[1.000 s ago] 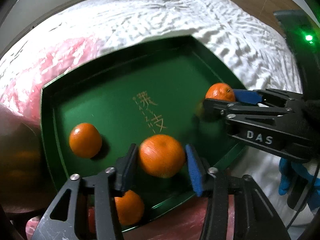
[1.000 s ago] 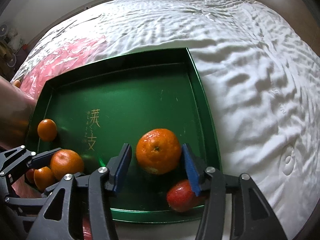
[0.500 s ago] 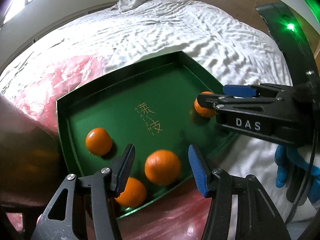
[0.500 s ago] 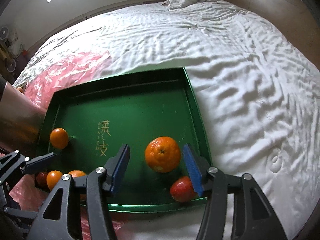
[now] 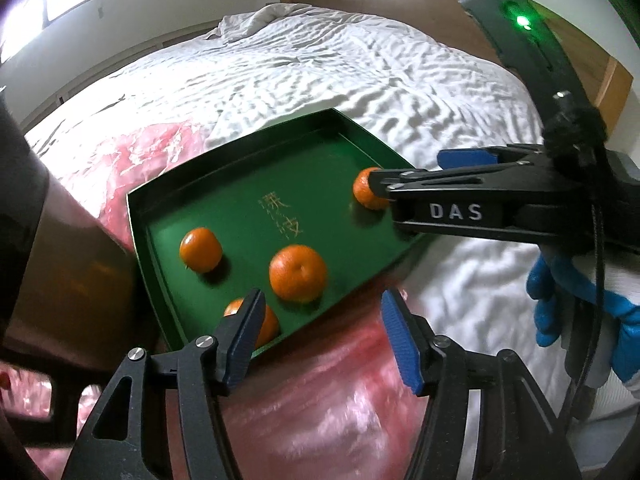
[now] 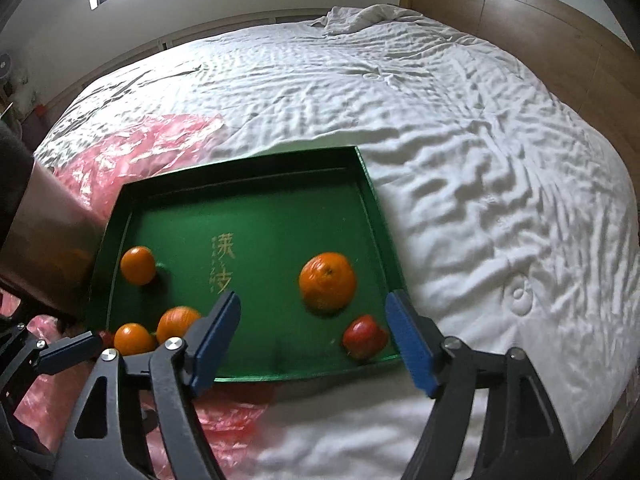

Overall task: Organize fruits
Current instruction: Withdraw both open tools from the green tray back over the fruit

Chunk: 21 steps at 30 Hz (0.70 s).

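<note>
While a rumpled white bed (image 6: 440, 128) fills the frame, the green tray (image 6: 256, 184) sits lower left; left gripper (image 5: 322, 338) and right gripper (image 6: 316, 338) jaws gape wide, holding nothing.

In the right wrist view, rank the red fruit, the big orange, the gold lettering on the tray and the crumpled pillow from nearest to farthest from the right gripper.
From the right gripper:
1. Red fruit, near right corner of the green tray.
2. Big orange, just beyond, right half.
3. Gold lettering, tray centre; close to the orange's rank, hard to separate.
4. Crumpled pillow, far end of the bed.
</note>
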### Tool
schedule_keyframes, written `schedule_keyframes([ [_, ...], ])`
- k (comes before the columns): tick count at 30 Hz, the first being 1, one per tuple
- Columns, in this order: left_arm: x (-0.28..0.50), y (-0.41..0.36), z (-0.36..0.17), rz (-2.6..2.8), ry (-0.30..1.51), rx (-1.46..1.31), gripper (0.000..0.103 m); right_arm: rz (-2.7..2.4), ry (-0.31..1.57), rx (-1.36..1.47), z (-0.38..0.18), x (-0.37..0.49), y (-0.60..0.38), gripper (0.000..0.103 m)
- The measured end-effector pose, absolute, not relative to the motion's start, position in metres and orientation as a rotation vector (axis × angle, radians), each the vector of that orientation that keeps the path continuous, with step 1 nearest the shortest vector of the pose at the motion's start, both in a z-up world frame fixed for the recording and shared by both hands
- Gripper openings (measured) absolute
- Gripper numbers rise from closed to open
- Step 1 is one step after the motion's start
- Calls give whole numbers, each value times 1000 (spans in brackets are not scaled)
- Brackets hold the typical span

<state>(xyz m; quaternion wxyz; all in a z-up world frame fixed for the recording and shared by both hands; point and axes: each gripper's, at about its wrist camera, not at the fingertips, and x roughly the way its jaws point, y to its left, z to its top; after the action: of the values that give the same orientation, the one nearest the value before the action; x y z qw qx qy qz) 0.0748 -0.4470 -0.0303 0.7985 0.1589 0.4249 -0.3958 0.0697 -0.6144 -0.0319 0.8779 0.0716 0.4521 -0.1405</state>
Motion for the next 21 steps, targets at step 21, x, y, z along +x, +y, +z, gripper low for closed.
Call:
schedule_keyframes([
  [21, 31, -345, -25, -833, 902, 350, 55, -274, 986, 150, -34, 27, -530, 103],
])
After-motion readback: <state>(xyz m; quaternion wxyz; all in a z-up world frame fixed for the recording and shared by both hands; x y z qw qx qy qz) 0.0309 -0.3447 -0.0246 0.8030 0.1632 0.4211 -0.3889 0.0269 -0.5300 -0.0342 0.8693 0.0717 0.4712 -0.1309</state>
